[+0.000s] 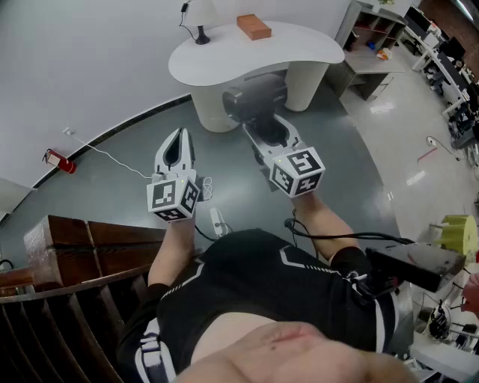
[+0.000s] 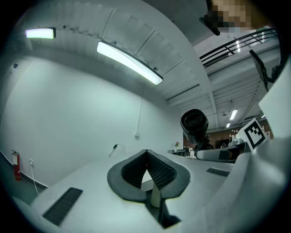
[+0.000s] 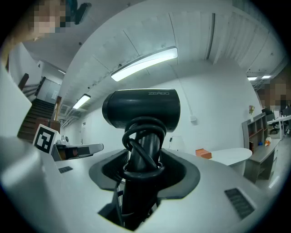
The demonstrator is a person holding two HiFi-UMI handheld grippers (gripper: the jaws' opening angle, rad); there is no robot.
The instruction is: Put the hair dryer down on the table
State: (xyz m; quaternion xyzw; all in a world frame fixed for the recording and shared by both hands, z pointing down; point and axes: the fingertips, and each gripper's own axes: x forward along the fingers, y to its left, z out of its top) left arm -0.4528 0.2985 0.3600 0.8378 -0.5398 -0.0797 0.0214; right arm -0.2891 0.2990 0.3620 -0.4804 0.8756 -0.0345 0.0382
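Right gripper (image 3: 141,166) is clamped on the handle of the black plastic hair dryer (image 3: 141,107). Its pads press where the black cord is looped round the handle, and the barrel stands above the jaws. Left gripper (image 2: 146,154) has its jaws together with nothing between them, and hangs short of the white kidney-shaped table (image 1: 299,39).

The dryer is in the air just short of the table's near edge, not yet over its top. To set it down well, I judge it should go forward over the table's bare middle. That keeps it clear of the orange rectangular box (image 1: 254,27) and the white lamp with a black base (image 1: 200,19) at the table's far side. It should be lowered until the body rests, and only then released, so the cord loops don't snag a jaw.

Pale lettering on the barrel is too faint to read surely.
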